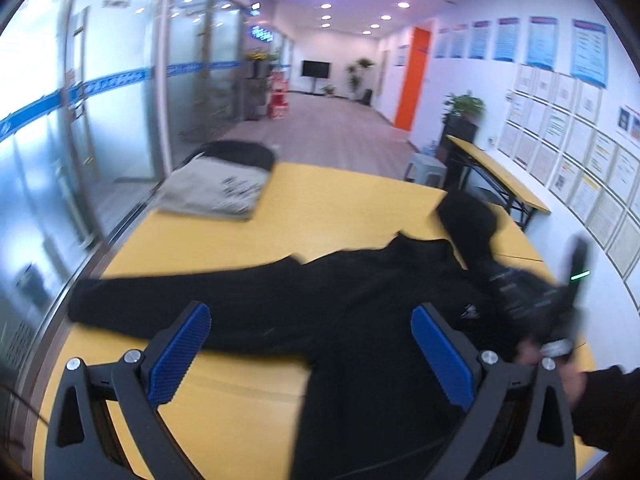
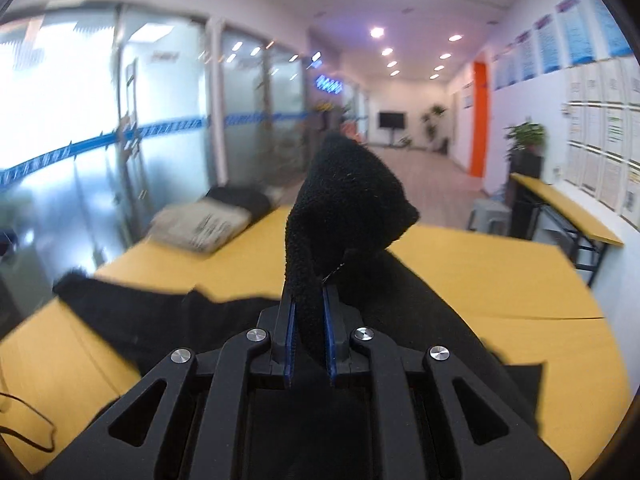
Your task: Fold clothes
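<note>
A black fleece garment lies spread on the yellow table, one sleeve stretched out to the left. My left gripper is open and empty, hovering just above the garment's body. My right gripper is shut on the other sleeve and holds it lifted, its end sticking up above the fingers. In the left wrist view the right gripper shows blurred at the right with the raised sleeve beside it.
A folded grey garment with a folded black one behind it sits at the table's far left corner. A glass wall runs along the left. A second table and a potted plant stand at the right wall.
</note>
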The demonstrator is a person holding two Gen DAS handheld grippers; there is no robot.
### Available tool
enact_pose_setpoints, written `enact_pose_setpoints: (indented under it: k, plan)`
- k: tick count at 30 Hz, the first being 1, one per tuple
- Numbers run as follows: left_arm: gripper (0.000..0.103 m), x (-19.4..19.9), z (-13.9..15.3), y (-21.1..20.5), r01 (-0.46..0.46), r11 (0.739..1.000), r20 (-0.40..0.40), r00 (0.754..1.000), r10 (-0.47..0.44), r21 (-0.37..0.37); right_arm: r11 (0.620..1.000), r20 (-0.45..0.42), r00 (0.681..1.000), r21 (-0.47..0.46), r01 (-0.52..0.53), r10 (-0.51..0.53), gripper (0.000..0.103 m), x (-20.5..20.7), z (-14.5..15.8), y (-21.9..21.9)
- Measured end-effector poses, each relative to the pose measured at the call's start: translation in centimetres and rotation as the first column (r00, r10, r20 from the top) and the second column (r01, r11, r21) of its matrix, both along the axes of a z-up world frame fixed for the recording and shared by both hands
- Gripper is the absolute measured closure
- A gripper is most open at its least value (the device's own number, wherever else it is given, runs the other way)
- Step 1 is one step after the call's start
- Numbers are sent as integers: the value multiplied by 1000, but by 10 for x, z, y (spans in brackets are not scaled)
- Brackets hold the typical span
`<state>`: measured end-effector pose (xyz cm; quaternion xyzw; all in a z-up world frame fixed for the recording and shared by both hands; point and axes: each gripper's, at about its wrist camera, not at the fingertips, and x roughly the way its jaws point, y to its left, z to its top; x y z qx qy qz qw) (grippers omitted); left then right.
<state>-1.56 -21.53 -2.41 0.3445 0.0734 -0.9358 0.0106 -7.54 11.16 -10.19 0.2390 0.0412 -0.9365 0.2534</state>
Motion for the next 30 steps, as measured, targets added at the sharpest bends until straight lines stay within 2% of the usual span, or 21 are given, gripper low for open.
enact_pose_setpoints:
  k: [3, 5, 8, 10, 11, 12, 13, 15, 16, 17, 18, 20, 22, 23, 24, 25, 26, 28, 29, 30]
  plan:
    - [0, 31, -11, -50, -20, 1000, 27, 999, 19, 14, 996, 100, 993, 64, -63, 57, 94, 3, -61, -62]
    - [0, 46, -18, -76, -11, 1000, 41, 999, 10, 20, 983, 148, 985, 150, -106, 84, 94, 7, -101, -94]
    - [0, 51, -38, -81, 33, 998, 55, 998, -36, 51, 971, 181, 979, 203, -128, 91, 90, 8, -125, -107]
    - [0, 41, -45, -76, 81, 994, 55, 995, -85, 73, 962, 201, 973, 224, -158, 113, 80, 11, -128, -111]
    - [0, 36, -49, -73, 105, 991, 54, 992, -110, 84, 953, 218, 966, 239, -188, 136, 69, 11, -132, -113]
    - [0, 28, -53, -66, 132, 987, 53, 989, -137, 94, 953, 227, 965, 242, -183, 128, 60, 10, -131, -99]
    - [0, 13, -55, -51, 166, 981, 45, 984, -172, 101, 956, 233, 967, 241, -164, 108, 56, 8, -129, -78]
    - [0, -4, -49, -27, 236, 965, 17, 971, -239, 113, 963, 245, 967, 240, -127, 67, 39, 6, -125, -37]
    - [0, -13, -48, -14, 271, 955, 1, 962, -273, 119, 965, 251, 967, 239, -108, 46, 34, 4, -123, -17]
    - [0, -27, -49, 1, 312, 942, -21, 950, -312, 127, 967, 256, 966, 239, -89, 26, 22, 3, -121, 4]
    - [0, -42, -51, 17, 354, 925, -37, 935, -353, 136, 969, 262, 965, 239, -70, 5, 15, 2, -118, 24]
    - [0, -68, -59, 52, 437, 887, -63, 900, -432, 151, 971, 274, 961, 239, -32, -36, 15, -1, -114, 65]
    - [0, -93, -80, 91, 508, 847, -54, 861, -506, 158, 971, 285, 955, 239, 6, -76, 17, -3, -110, 106]
    - [0, -106, -94, 108, 530, 833, -36, 847, -531, 158, 971, 291, 952, 239, 25, -97, 30, -5, -108, 127]
    - [0, -114, -112, 116, 518, 842, 4, 851, -524, 153, 971, 338, 935, 240, 26, -108, 46, -13, -117, 148]
    - [0, -123, -129, 124, 506, 850, 44, 855, -517, 147, 971, 400, 909, 240, 19, -116, 50, -25, -130, 168]
    - [0, -131, -147, 131, 495, 858, 84, 857, -508, 140, 969, 419, 897, 245, 37, -141, 54, -32, -139, 184]
    - [0, -148, -183, 147, 472, 873, 164, 858, -487, 126, 959, 422, 881, 262, 107, -214, 55, -43, -154, 213]
    - [0, -155, -200, 151, 449, 885, 203, 862, -465, 120, 950, 418, 870, 271, 154, -260, 63, -50, -161, 229]
    - [0, -156, -212, 142, 401, 907, 230, 878, -420, 126, 953, 420, 864, 237, 190, -277, 80, -52, -165, 245]
